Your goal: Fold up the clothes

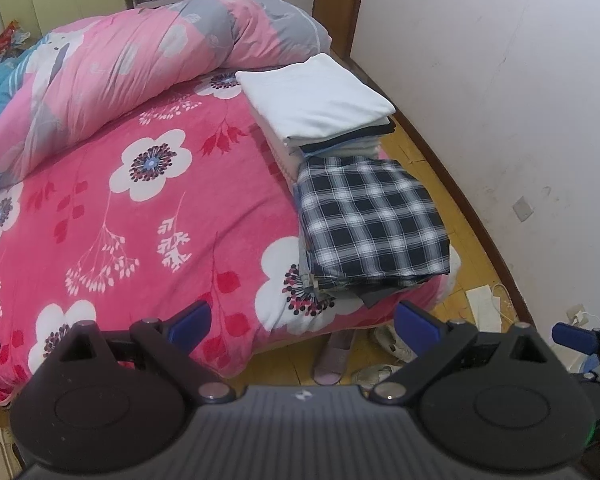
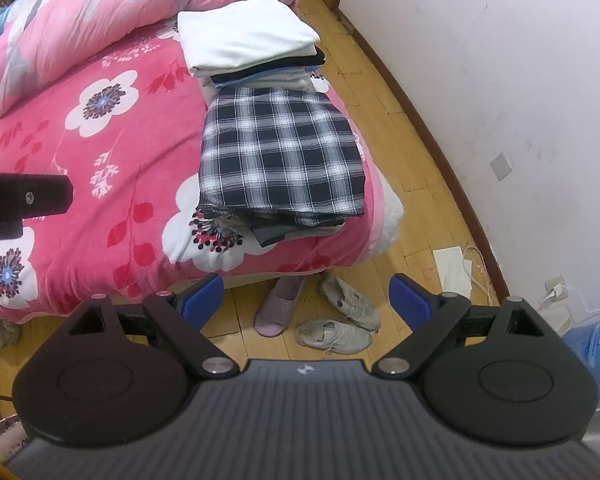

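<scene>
Left wrist view: left gripper (image 1: 302,322) is spread wide, blue pads apart, nothing between them. It hangs above the near edge of the bed (image 1: 140,216), which carries a pink floral cover. A rolled pink and grey duvet (image 1: 140,64) lies across the far side. Folded clothes sit along the right edge of the bed in two stacks: a plaid garment (image 1: 374,216) tops the near stack, a white garment (image 1: 316,98) tops the far stack, the two stacks touching. A dark layer shows under the white one. A slipper (image 1: 334,356) lies on the wooden floor (image 1: 432,152) below the bed edge. One blue pad of the right gripper shows at the far right edge.

Right wrist view: right gripper (image 2: 306,300) is likewise released, jaws wide, empty. It hovers over the floor by the bed corner. Below it: the slipper (image 2: 280,306) and two pale sneakers (image 2: 340,316), just beside each other. Plaid garment (image 2: 280,156) and white garment (image 2: 246,36) are again stacked at the bed's right edge. A blue plastic bag (image 2: 596,344) sits by the wall at right.
</scene>
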`<move>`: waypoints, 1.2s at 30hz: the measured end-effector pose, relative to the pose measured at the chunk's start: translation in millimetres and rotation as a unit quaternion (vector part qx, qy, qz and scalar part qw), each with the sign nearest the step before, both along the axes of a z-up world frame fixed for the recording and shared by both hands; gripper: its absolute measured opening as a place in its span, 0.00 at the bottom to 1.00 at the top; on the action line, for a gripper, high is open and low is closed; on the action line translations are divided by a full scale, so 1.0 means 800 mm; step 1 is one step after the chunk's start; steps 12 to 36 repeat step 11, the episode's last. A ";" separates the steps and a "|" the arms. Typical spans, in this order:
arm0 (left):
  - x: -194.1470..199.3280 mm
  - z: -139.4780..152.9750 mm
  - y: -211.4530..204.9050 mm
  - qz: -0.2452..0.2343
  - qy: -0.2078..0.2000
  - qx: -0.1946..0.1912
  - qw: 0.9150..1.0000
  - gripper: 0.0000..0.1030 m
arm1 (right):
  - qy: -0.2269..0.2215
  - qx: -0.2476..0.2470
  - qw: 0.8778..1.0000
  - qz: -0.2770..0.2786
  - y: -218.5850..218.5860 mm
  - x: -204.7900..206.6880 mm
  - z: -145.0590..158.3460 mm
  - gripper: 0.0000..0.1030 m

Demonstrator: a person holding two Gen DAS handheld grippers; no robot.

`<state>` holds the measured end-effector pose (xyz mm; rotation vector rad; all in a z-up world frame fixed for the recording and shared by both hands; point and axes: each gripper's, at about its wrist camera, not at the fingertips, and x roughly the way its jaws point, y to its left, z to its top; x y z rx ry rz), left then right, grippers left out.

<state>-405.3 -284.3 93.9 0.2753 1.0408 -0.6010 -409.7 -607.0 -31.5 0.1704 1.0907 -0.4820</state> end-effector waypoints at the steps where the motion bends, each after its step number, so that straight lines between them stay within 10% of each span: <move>1: 0.000 0.000 0.000 0.000 0.000 0.000 1.000 0.96 | 0.000 0.000 1.000 0.000 0.001 0.000 0.000 0.87; 36: -0.001 0.000 0.001 0.001 0.000 0.003 1.000 0.96 | -0.001 0.000 1.000 0.004 0.000 0.002 0.000 0.87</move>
